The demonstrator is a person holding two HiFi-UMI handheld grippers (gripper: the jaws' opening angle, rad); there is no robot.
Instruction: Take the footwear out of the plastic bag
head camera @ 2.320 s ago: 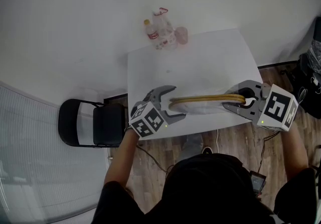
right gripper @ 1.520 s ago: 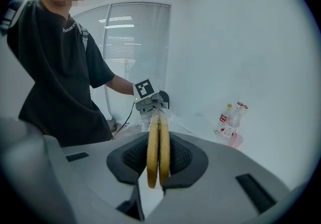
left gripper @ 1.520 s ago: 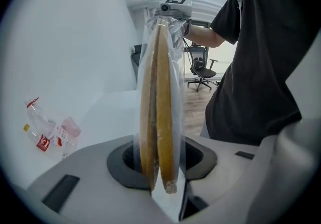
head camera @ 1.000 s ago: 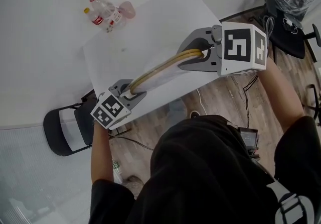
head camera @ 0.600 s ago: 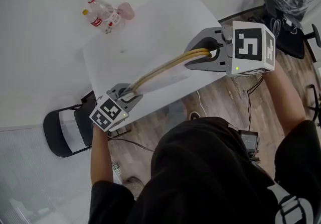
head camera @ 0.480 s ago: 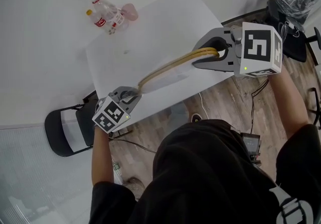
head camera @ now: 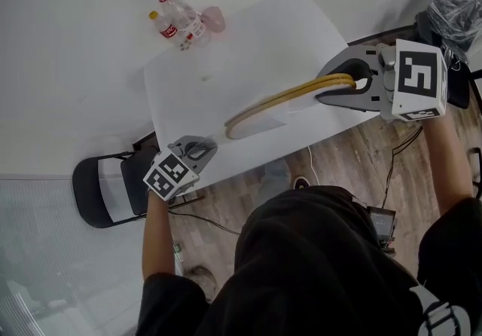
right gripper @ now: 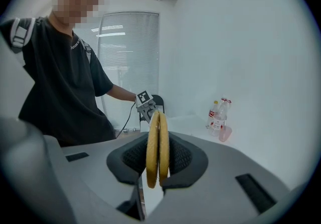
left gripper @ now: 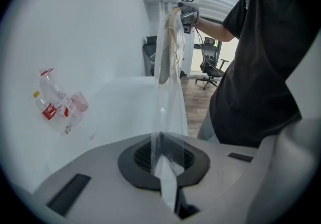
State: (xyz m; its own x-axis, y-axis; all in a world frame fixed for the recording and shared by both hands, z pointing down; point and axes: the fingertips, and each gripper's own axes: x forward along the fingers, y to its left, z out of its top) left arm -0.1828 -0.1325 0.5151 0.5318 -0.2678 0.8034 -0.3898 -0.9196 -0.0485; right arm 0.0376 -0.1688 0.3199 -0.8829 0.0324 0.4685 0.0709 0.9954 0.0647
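Two pinches: left gripper (left gripper: 168,194) on plastic bag (left gripper: 169,117), faint overhead; right gripper (right gripper: 156,170) on footwear (right gripper: 156,140)

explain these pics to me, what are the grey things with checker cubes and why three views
No robot here: a person holds a gripper in each hand. One picture comes from a camera on the person's head, looking down; the other two from cameras riding on the grippers. The left gripper has its jaws shut on a clear bag; the right gripper clamps a tan pair of slippers partly inside that bag. On the white table stand bottles and a pink cup.
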